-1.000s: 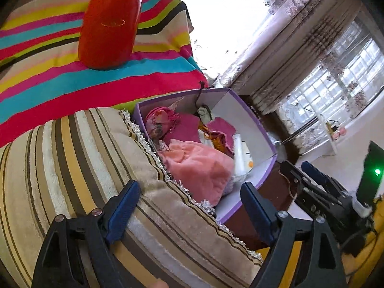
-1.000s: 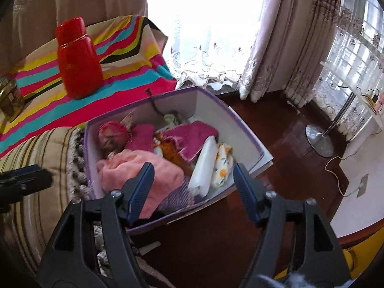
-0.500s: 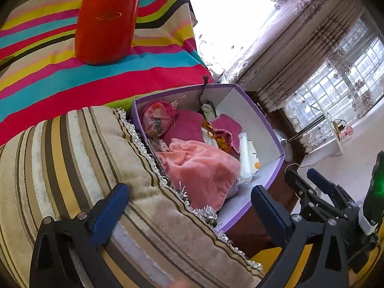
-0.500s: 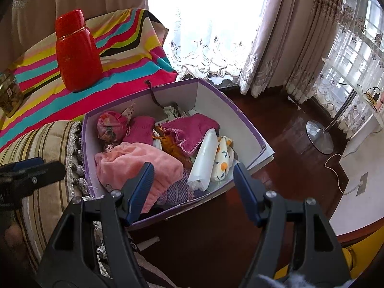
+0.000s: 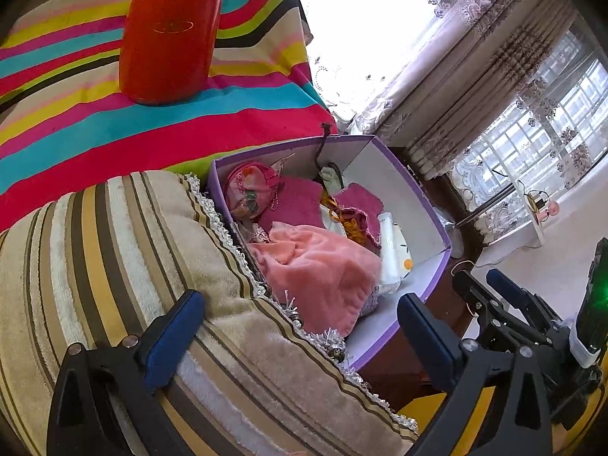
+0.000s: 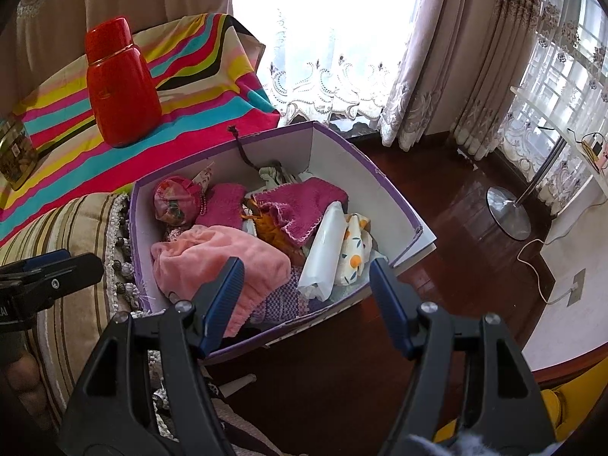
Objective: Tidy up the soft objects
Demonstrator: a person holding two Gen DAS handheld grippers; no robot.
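Note:
A purple-edged white box holds soft things: a pink fleece cloth, magenta knitwear, a floral pouch, a white roll and an orange-dotted cloth. A striped beige cushion lies against the box's left side. My left gripper is open over the cushion's near edge. My right gripper is open and empty above the box's near rim.
A red flask stands on a rainbow-striped cloth behind the cushion. Dark wooden surface lies right of the box. Curtains, a lamp stand and a cable are at the back right.
Both views have pulled back a little from the box. The left jaws have opened wider over the cushion. The box contents have not moved.

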